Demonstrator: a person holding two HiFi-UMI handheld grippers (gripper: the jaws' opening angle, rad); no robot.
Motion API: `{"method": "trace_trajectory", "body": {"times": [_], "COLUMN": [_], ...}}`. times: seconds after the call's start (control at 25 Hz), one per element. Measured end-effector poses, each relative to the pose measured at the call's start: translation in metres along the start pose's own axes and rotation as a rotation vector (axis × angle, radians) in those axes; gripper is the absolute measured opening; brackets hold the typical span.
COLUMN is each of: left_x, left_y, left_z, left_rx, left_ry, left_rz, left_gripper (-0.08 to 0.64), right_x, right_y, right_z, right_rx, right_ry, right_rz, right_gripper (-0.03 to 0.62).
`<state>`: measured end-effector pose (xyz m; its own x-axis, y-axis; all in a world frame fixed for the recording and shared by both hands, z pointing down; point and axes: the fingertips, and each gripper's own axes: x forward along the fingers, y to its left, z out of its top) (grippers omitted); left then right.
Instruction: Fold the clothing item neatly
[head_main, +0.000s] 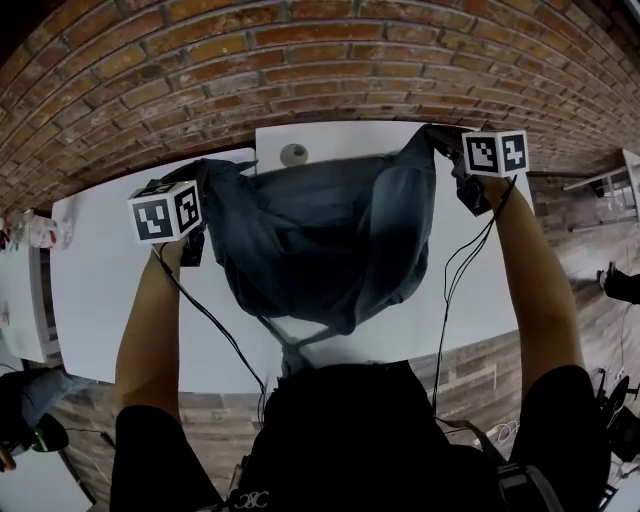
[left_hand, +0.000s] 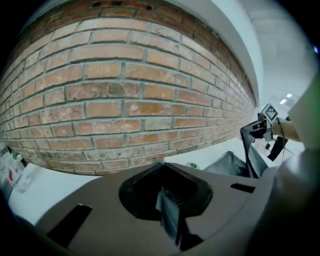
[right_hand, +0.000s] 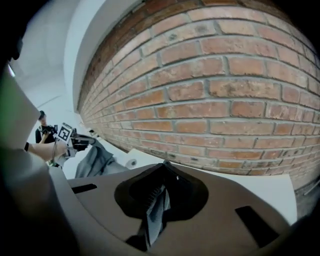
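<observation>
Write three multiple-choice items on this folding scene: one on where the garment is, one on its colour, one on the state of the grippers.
1. Where is the garment?
A. Held up between the left gripper and the right gripper, over the white table
B. Folded flat
C. On the floor

2. What colour is it?
A. Red
B. Grey-blue
C. Yellow

3. How do the jaws stand?
A. Both pairs apart, empty
B. Only the left pair shut
C. Both pairs shut on fabric

Answers: 1 A, the head view shows it strung between both grippers; 2 B, the cloth looks grey-blue in every view; 3 C, each gripper view shows fabric pinched between closed jaws.
</observation>
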<state>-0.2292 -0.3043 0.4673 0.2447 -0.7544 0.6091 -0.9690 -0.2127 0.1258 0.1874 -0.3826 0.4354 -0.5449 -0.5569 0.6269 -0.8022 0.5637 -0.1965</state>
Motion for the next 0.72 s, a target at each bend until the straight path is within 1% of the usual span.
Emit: {"method": "trace_trajectory", "body": {"times": [0.12,0.2,0.28,0.36,0.4,0.44,0.48,0.52,0.56,0.6,0.64,0.68,0.72], "left_x": [0.020,0.026,0.030,0.031,0.030,0.029,0.025,0.020,0.012,0.002,-0.009,-0.021,-0.033], "left_y": [0.036,0.057,0.073,0.083,0.084,0.084,0.083,0.079,0.074,0.064,0.048,0.027,0.003], "left_z": [-0.024,-0.043,-0.064,-0.084,-0.091,-0.096,-0.097,-0.095,-0.089,-0.082,-0.073,-0.067,-0.066], "left_rx": [0.010,0.017,0.006,-0.010,-0.005,0.017,0.054,0.106,0.165,0.227,0.287,0.349,0.422], "left_ry": [0.089,0.141,0.188,0.225,0.236,0.239,0.231,0.212,0.179,0.133,0.077,0.023,-0.010], "left_rz": [0.085,0.130,0.151,0.147,0.139,0.129,0.118,0.104,0.084,0.053,0.007,-0.053,-0.119], "left_gripper": [0.011,0.011,0.011,0.011,0.012,0.012,0.014,0.029,0.045,0.059,0.064,0.064,0.064], "right_x": [0.020,0.030,0.038,0.046,0.047,0.046,0.042,0.036,0.028,0.019,0.010,0.000,-0.009], "right_y": [-0.053,-0.080,-0.094,-0.094,-0.093,-0.093,-0.093,-0.089,-0.078,-0.059,-0.030,0.006,0.046], "right_z": [-0.017,-0.032,-0.048,-0.064,-0.072,-0.076,-0.078,-0.075,-0.069,-0.064,-0.062,-0.065,-0.073], "right_rx": [0.012,0.015,0.042,0.074,0.080,0.071,0.039,-0.029,-0.139,-0.282,-0.431,-0.554,-0.638], "right_ry": [0.088,0.139,0.168,0.183,0.190,0.196,0.199,0.197,0.188,0.173,0.159,0.155,0.165], "right_rz": [-0.092,-0.147,-0.148,-0.104,-0.087,-0.082,-0.089,-0.101,-0.106,-0.089,-0.037,0.048,0.155], "right_gripper": [0.014,0.014,0.014,0.017,0.046,0.125,0.197,0.230,0.236,0.235,0.235,0.233,0.233]}}
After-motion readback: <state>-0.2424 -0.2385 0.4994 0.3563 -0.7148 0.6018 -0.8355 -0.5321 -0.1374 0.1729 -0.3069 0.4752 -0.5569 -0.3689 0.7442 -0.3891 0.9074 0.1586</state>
